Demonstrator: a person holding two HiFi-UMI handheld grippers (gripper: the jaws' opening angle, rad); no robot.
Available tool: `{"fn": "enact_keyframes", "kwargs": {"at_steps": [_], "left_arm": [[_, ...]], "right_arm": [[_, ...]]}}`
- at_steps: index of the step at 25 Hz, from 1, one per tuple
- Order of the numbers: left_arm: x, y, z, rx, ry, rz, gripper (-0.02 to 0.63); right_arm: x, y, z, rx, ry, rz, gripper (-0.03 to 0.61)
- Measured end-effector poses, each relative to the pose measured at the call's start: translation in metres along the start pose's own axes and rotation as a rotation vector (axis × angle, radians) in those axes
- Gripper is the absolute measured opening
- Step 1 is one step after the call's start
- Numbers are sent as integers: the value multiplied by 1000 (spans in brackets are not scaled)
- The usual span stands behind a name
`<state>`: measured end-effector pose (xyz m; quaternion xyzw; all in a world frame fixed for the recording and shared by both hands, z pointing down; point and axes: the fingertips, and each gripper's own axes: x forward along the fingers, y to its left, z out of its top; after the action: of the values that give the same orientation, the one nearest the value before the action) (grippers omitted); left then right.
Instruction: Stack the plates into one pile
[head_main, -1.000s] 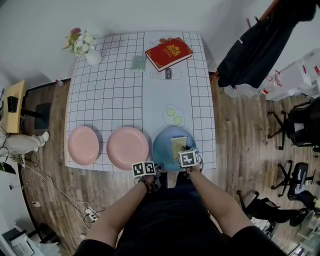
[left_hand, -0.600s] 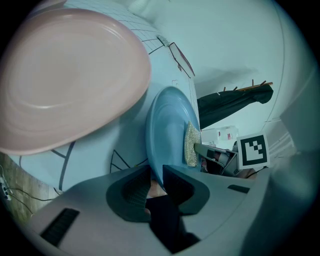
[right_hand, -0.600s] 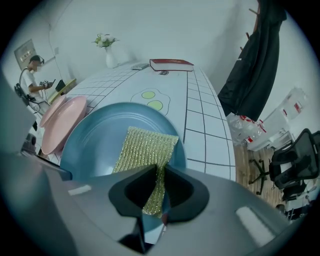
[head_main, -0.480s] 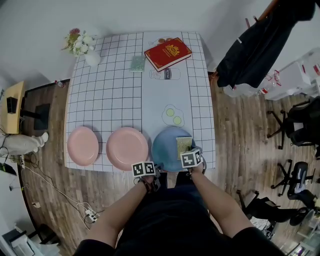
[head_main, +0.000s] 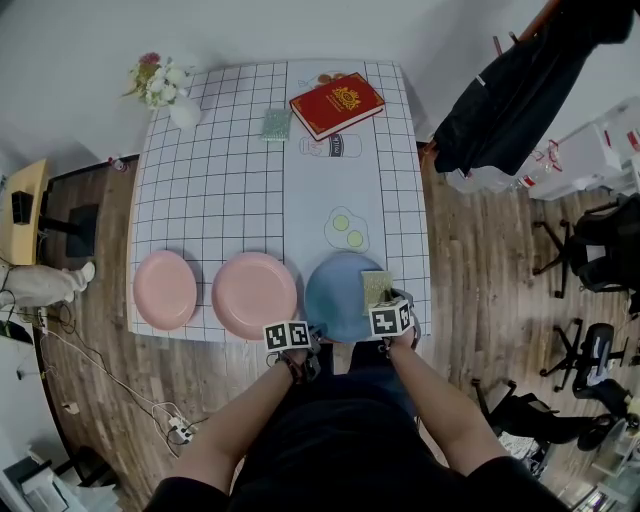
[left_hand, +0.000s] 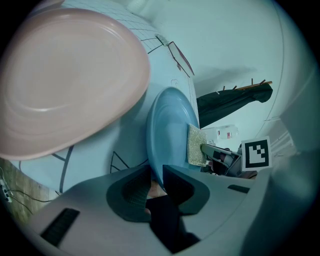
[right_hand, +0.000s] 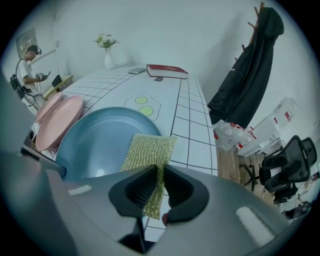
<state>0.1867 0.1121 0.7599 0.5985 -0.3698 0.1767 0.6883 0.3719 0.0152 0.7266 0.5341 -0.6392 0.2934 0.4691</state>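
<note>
Three plates lie in a row along the table's near edge: two pink plates (head_main: 165, 290) (head_main: 255, 295) and a blue plate (head_main: 340, 295) on the right. My left gripper (head_main: 312, 336) is shut on the blue plate's near rim (left_hand: 167, 130); in the left gripper view the jaws (left_hand: 156, 177) clamp that edge. My right gripper (head_main: 382, 302) is shut on a yellow-green sponge (right_hand: 147, 150), which hangs over the blue plate's right rim (right_hand: 100, 142). The sponge (left_hand: 196, 145) also shows in the left gripper view, beside the nearer pink plate (left_hand: 65, 80).
At the table's far end lie a red book (head_main: 337, 105), a white vase of flowers (head_main: 165, 85) and a small green pad (head_main: 277, 124). A dark coat (right_hand: 245, 75) hangs to the right, with office chairs (head_main: 600, 250) beyond. Bare grid cloth (head_main: 230, 190) fills the middle.
My right gripper has carried the sponge to the right, from over the blue plate's middle to its right rim. The left gripper and the plates have stayed put.
</note>
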Motion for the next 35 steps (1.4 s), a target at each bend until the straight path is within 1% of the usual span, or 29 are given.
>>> {"fn": "enact_keyframes", "kwargs": {"at_steps": [4, 10, 17, 26, 35], "left_arm": [[0, 1, -1, 2, 3, -1, 63], [0, 0, 0, 5, 4, -2, 63], [-1, 0, 0, 3, 5, 1, 63], [-1, -1, 0, 12, 4, 2, 63], [-1, -1, 0, 16, 6, 1, 63]], "right_arm": [[-4, -6, 0, 24, -9, 5, 60], [-4, -7, 0, 23, -12, 9, 58], [1, 1, -3, 59, 2, 47, 58], [3, 29, 0, 122, 16, 129, 58], [16, 60, 0, 118, 20, 198, 58]]}}
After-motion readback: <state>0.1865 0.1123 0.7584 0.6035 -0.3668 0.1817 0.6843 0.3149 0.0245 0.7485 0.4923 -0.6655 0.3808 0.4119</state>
